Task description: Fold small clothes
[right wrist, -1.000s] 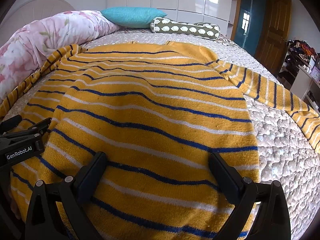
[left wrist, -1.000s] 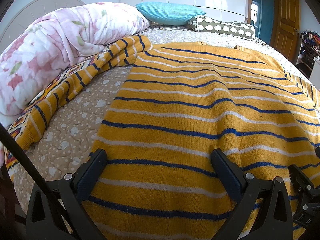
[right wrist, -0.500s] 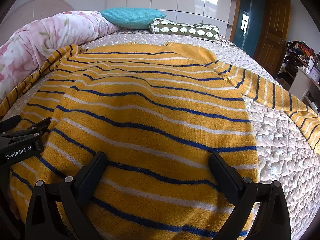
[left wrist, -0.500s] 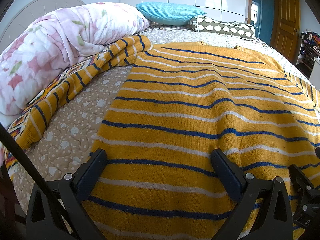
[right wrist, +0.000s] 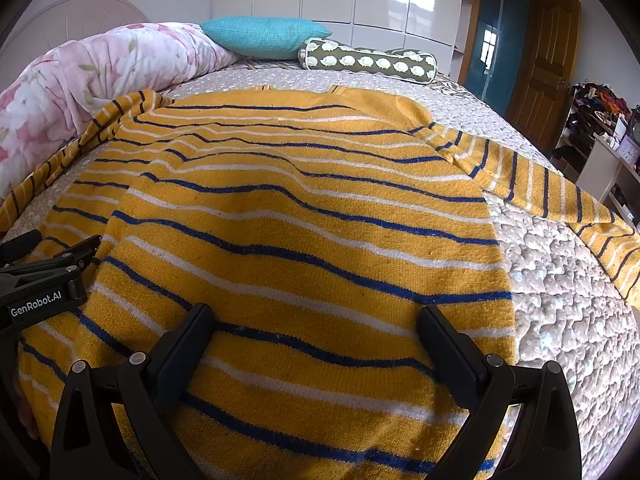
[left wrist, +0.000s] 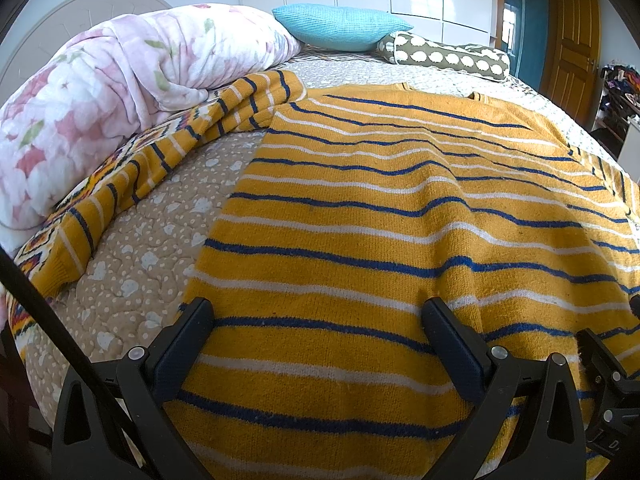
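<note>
A yellow sweater with blue and white stripes lies spread flat on the bed, hem toward me; it also shows in the right wrist view. Its left sleeve runs out along the pink quilt, and its right sleeve stretches to the right. My left gripper is open, its fingers wide apart over the hem on the left side. My right gripper is open over the hem on the right side. The left gripper's body shows at the right view's left edge.
A rolled pink floral quilt lies along the bed's left side. A turquoise pillow and an olive patterned bolster sit at the headboard end. The beige quilted bedspread shows right of the sweater. A wooden door and cluttered shelves stand at right.
Both grippers stay open over the hem. The views have barely shifted; the sweater lies as before.
</note>
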`<state>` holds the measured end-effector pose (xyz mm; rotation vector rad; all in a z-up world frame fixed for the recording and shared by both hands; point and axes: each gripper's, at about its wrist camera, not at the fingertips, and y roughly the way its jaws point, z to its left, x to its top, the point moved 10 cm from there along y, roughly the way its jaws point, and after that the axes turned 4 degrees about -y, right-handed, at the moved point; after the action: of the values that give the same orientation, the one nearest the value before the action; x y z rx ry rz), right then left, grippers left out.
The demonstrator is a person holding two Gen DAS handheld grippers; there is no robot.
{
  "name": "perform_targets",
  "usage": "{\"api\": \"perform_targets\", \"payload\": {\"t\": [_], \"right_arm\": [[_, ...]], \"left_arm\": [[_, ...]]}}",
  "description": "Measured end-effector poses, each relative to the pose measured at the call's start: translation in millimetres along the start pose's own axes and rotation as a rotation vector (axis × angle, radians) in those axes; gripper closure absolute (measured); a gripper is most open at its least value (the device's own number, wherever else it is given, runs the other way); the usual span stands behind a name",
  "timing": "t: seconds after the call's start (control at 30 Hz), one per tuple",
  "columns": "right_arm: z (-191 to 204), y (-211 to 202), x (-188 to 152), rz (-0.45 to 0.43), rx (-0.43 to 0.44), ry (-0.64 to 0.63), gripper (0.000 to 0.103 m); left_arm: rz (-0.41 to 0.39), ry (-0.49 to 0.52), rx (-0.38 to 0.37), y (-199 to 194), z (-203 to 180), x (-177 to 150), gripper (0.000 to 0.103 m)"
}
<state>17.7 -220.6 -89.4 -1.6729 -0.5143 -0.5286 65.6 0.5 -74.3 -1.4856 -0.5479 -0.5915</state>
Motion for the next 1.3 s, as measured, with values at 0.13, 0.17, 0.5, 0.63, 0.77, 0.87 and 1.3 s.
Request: {"api": "perform_targets", "payload": {"t": [0.13, 0.17, 0.5, 0.63, 0.77, 0.87, 1.3], "right_arm": [[-0.4, -0.2, 2.2, -0.025, -0.003, 0.002, 0.0], [-0.4, -0.2, 2.0, -0.023, -0.004, 0.001, 0.0], [-5.9, -0.9, 0.6, 0.004, -0.023, -0.018, 0.0], [-3.6, 0.7, 0.5, 0.001, -0.004, -0.004, 0.0], [-3.3, 0.0, 0.7, -0.002, -0.005, -0.004, 0.0], [-3.5, -0.2, 1.1, -0.005, -0.005, -0.004, 0.0], [3.4, -5.9, -1.0, -0.032, -0.048, -0.026, 0.0]], "left_arm": [[0.0, 0.001, 0.001, 0.0, 0.0, 0.1, 0.0], [0.0, 0.0, 0.0, 0.1, 0.1, 0.1, 0.0], [0.001, 0.0, 0.0, 0.0, 0.1, 0.1, 0.0], [0.001, 0.0, 0.001, 0.0, 0.2, 0.0, 0.0], [0.002, 0.0, 0.002, 0.0, 0.2, -0.1, 0.0], [-0.004, 0.012, 0.017, -4.3, 1.6, -0.3, 0.0], [-0.056, -0.014, 0.007, -14.1, -0.2, -2.3, 0.0]]}}
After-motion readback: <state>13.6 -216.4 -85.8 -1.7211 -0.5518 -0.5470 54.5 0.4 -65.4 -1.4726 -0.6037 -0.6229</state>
